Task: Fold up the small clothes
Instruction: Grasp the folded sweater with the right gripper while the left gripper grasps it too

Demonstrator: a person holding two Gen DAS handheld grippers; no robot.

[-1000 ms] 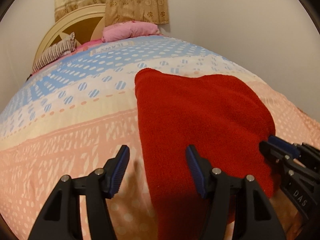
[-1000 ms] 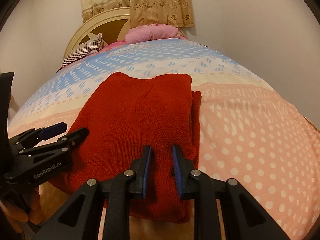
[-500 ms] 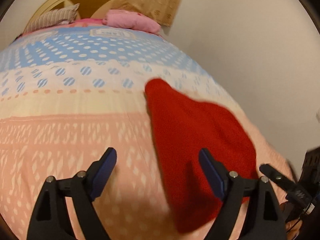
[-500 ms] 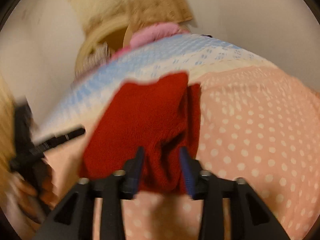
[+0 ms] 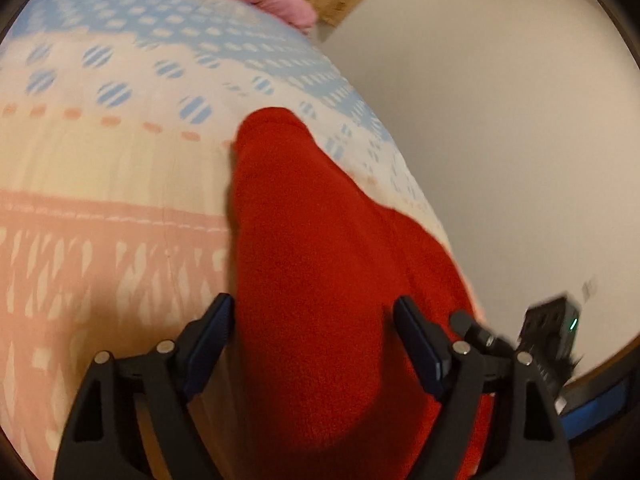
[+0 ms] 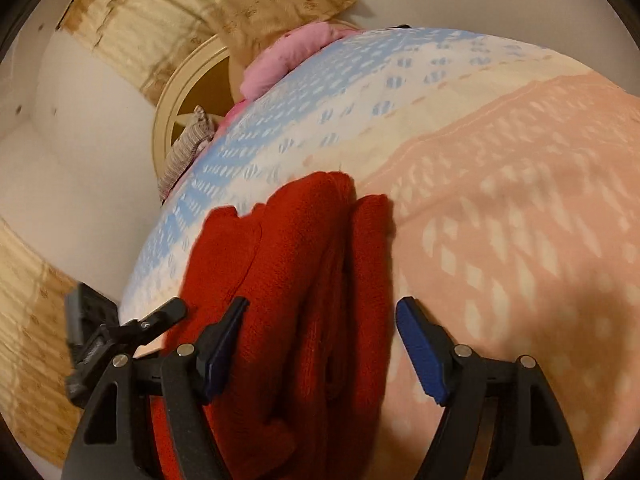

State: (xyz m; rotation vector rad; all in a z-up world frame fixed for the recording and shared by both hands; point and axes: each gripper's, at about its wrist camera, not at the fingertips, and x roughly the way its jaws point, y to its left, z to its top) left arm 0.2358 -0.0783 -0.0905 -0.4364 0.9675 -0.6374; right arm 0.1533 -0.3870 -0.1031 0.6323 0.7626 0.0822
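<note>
While the folded red garment lies on the patterned bed, left tongs apart, just eased slightly narrower, garment between the pads untouched, right tongs apart, just widened, straddling its near end.

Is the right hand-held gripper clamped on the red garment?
No, the right hand-held gripper stands wide open around the red garment, pads apart.

Patterned bedspread, pink pillow, beige curtain, white wall.
</note>
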